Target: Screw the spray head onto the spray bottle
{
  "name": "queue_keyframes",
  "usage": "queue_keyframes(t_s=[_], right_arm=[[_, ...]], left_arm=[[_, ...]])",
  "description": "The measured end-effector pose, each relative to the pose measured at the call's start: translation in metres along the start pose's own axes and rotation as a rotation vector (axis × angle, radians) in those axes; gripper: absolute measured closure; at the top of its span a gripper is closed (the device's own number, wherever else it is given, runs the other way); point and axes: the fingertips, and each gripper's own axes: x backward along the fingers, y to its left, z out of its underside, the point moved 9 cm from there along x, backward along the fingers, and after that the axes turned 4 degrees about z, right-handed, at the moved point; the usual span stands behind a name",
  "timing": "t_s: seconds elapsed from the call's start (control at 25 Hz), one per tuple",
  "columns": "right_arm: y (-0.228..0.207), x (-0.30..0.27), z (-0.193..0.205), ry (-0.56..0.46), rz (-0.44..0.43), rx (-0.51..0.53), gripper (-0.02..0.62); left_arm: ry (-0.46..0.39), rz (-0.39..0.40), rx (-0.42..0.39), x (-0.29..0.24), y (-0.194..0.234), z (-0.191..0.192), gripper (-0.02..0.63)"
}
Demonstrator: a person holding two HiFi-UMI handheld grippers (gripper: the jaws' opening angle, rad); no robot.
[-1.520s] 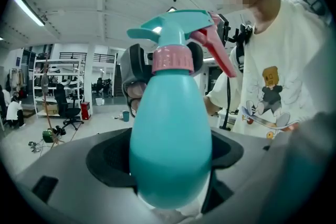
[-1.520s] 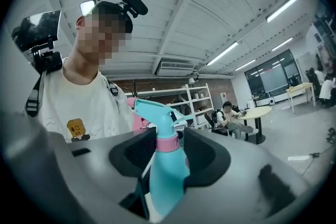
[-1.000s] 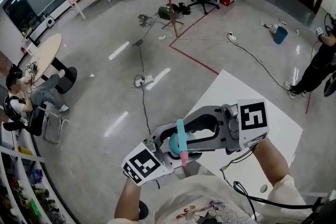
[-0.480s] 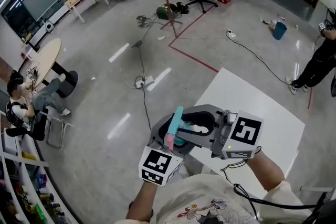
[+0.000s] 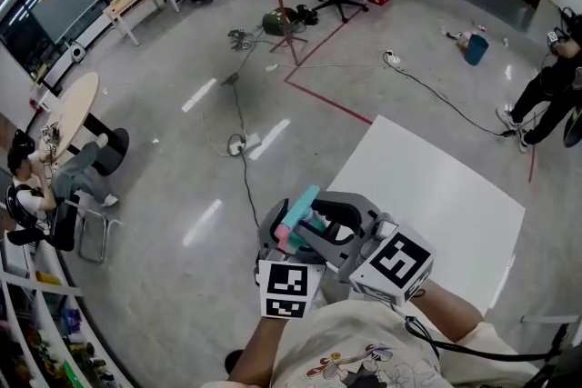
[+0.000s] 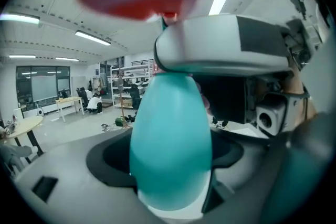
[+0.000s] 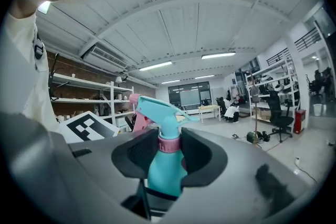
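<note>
Spray bottle (image 6: pixel 170 128) before chest: left gripper (image 6: pixel 168 162) clamps body, right gripper (image 7: pixel 168 157) clamps neck.

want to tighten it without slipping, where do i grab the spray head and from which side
Take the pink collar at the base of the spray head, coming side-on across the neck. It is round and even, while the trigger juts out above. The right gripper clamps there now; the left gripper holds the bottle body.
</note>
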Motion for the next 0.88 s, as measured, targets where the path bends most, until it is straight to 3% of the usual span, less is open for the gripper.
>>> queue_keyframes(t_s=[0.12,0.2,0.28,0.64,0.76,0.88], right_arm=[[0.001,0.004,0.000,0.014,-0.036,0.003,0.457],[0.001,0.008,0.003,0.034,-0.129,-0.013,0.418],[-0.004,0.011,0.006,0.049,-0.244,-0.029,0.388],[-0.007,0.014,-0.026,0.051,-0.678,0.016,0.385],[-0.002,0.008,-0.036,0.039,-0.790,0.021,0.385],[0.005,0.004,-0.039,0.042,-0.884,0.053,0.385]], left_arm=[[-0.005,0.062,-0.002,0.002,0.000,-0.002,0.202],[-0.014,0.131,-0.008,0.005,0.001,-0.002,0.202],[-0.028,0.234,-0.026,0.011,0.006,0.000,0.202],[-0.007,0.775,-0.159,0.045,0.012,-0.008,0.202],[0.005,0.903,-0.223,0.051,0.011,-0.015,0.202],[0.025,0.984,-0.269,0.053,0.003,-0.022,0.202]])
